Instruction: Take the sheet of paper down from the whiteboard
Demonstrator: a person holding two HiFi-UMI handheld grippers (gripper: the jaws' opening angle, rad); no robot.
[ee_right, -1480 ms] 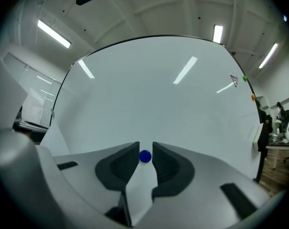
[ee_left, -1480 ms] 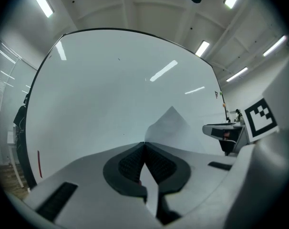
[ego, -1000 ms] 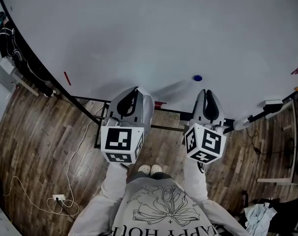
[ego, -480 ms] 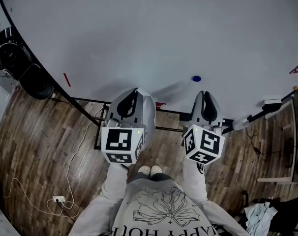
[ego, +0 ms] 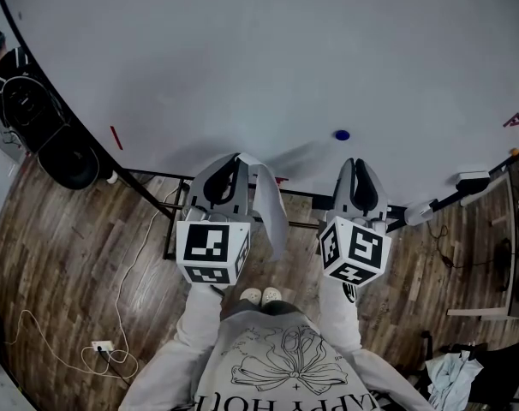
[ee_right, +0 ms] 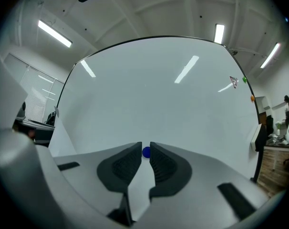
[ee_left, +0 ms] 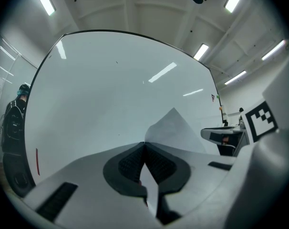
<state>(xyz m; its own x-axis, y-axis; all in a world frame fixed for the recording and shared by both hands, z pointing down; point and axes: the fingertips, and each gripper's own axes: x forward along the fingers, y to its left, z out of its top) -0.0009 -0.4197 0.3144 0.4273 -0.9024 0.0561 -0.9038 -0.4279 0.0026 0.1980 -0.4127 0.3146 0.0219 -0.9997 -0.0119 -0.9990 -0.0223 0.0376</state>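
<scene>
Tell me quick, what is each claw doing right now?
Left gripper: closed on the thin white sheet of paper.
Right gripper: slightly open, holding nothing; small round blue magnet lies beyond it.

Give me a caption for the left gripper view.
Left gripper shut on the sheet of paper, facing the whiteboard.

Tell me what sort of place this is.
Probably an indoor workroom or lab. A large whiteboard stands on a frame, a power strip lies on the wood-plank floor, and strip lights line the white ceiling.
</scene>
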